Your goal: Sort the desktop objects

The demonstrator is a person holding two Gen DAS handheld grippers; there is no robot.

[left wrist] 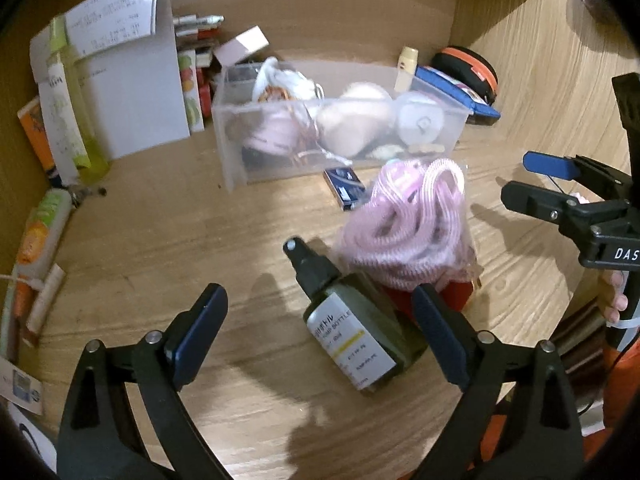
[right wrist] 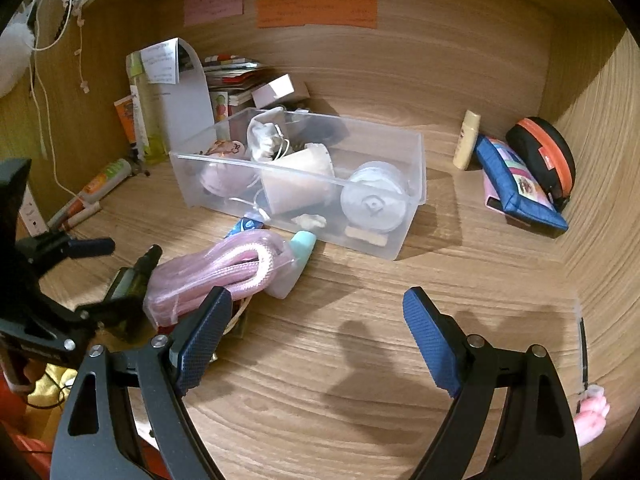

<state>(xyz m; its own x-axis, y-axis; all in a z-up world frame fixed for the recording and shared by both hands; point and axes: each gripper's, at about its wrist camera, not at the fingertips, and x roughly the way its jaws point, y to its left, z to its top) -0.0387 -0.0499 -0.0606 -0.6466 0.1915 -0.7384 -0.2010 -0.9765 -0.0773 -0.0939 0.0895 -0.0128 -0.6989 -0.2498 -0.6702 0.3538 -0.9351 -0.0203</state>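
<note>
Since the left claw [left wrist: 320, 340] hangs spread wide with the dark spray bottle [left wrist: 352, 320] lying between its fingers on the counter [left wrist: 160, 248], I'd lower squarely and pinch the body, clear of the pink cord bag [left wrist: 408, 220] just beyond; the right claw [right wrist: 316, 340] gapes idle.

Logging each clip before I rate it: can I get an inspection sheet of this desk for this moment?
Surface: wooden desk, inside a wooden alcove.
Job's things: dark spray bottle lying between the open fingers of the left gripper; bag of pink cord beside it; clear bin holding cups and small items.
Clutter: blue pouch, orange-rimmed black case, cream tube, papers and books at the back left.
Grippers: left open, nothing clamped; right gripper open and empty over bare wood.
Cables: white string hanging at left.
Surroundings: coloured notes on the back wall.
</note>
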